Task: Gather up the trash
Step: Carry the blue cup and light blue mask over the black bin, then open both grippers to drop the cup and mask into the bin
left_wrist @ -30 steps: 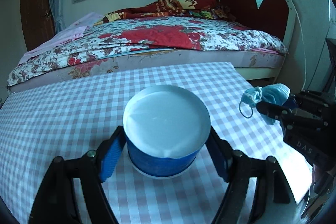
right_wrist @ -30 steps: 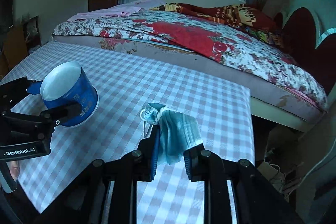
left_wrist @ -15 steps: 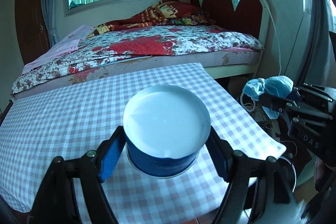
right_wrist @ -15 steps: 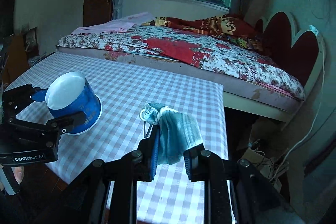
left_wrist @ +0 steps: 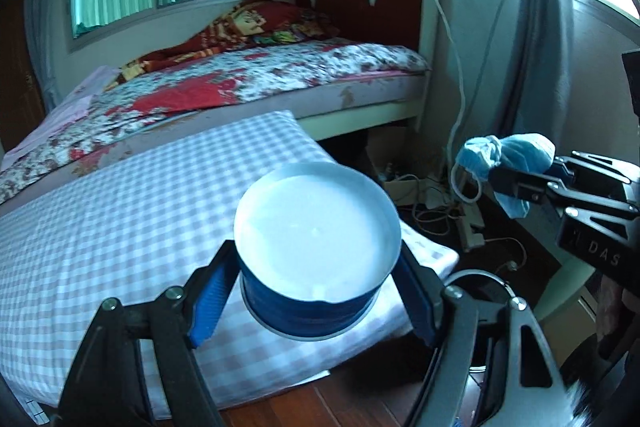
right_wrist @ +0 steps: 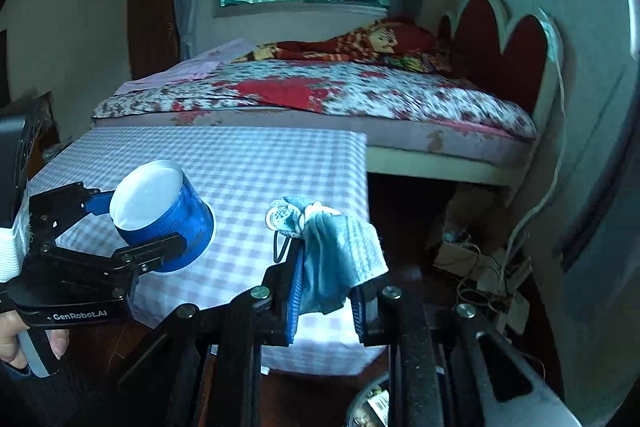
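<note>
A blue paper cup (left_wrist: pixel 308 311) with a white inside hangs in the air over the right end of the checked table (left_wrist: pixel 120 211), and my left gripper (left_wrist: pixel 316 267) is shut on its sides. A crumpled blue face mask (right_wrist: pixel 340 247) sticks up from my right gripper (right_wrist: pixel 326 267), which is shut on it. In the left wrist view the mask (left_wrist: pixel 508 155) and right gripper (left_wrist: pixel 516 187) are past the table's right edge, above the floor. The right wrist view shows the cup (right_wrist: pixel 164 215) in the left gripper (right_wrist: pixel 136 223) at the left.
A round bin rim (left_wrist: pixel 476 277) shows low beside the table, and its contents (right_wrist: pixel 372 403) show at the bottom edge. Cables and a power strip (left_wrist: pixel 468 223) lie on the floor. A bed (right_wrist: pixel 320 95) with a red headboard stands behind. A hand (right_wrist: pixel 12 347) holds the left gripper's handle.
Both grippers have carried the cup and the mask to the right, from over the table to its right edge and the floor beside it. Neither grip has changed.
</note>
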